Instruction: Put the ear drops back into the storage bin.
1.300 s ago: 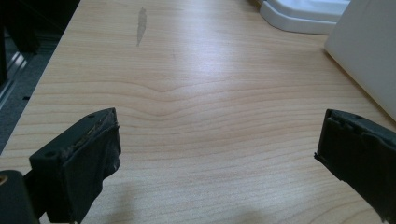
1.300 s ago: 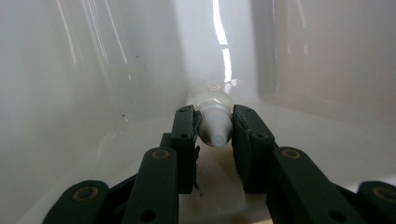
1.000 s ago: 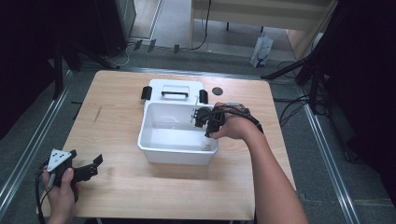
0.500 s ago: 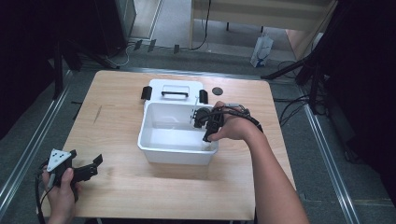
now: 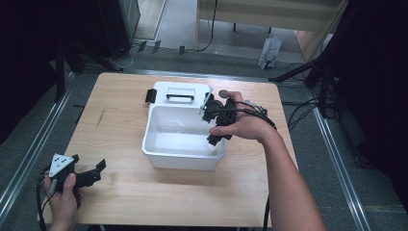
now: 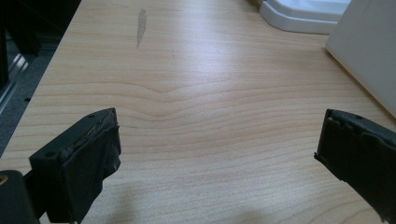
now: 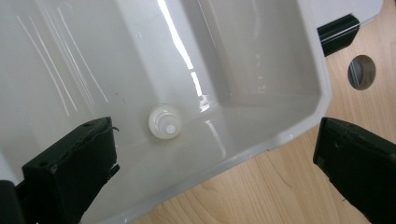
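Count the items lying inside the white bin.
1: a small white bottle stands on the floor of the bin near its right wall, below the open right gripper. Nothing else shows inside; the hand hides part of that corner.

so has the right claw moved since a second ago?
Yes. The right claw has lifted against the white bin, its jaws just opened, empty; a small white bottle sits on the bin floor.
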Available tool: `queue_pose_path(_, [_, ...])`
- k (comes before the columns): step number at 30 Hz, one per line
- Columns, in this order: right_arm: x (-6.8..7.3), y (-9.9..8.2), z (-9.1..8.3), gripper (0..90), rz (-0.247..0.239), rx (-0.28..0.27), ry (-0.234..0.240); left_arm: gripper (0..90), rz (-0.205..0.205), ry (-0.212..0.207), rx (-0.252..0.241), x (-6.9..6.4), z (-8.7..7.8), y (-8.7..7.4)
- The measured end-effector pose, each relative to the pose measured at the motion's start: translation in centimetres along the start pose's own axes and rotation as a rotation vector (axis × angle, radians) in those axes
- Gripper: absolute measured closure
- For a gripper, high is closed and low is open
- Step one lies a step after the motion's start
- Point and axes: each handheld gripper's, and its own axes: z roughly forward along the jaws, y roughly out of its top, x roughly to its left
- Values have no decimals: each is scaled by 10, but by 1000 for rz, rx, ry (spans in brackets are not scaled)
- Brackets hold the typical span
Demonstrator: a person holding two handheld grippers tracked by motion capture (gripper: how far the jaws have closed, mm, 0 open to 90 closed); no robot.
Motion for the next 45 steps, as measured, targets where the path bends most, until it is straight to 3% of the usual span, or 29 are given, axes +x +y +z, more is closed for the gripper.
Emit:
queue_pose_path(13, [-5,-22,-16,0,33,-14,-22,3,4,1,6,0,0,0])
queue_pose_path(26, [-13,-60,-25,0,93,-28,-34,3,6,3,7,-1,0,0])
queue_pose_path(45, [-16,-111,-21,0,180,-34,-71,3,7,4,6,-1,0,0])
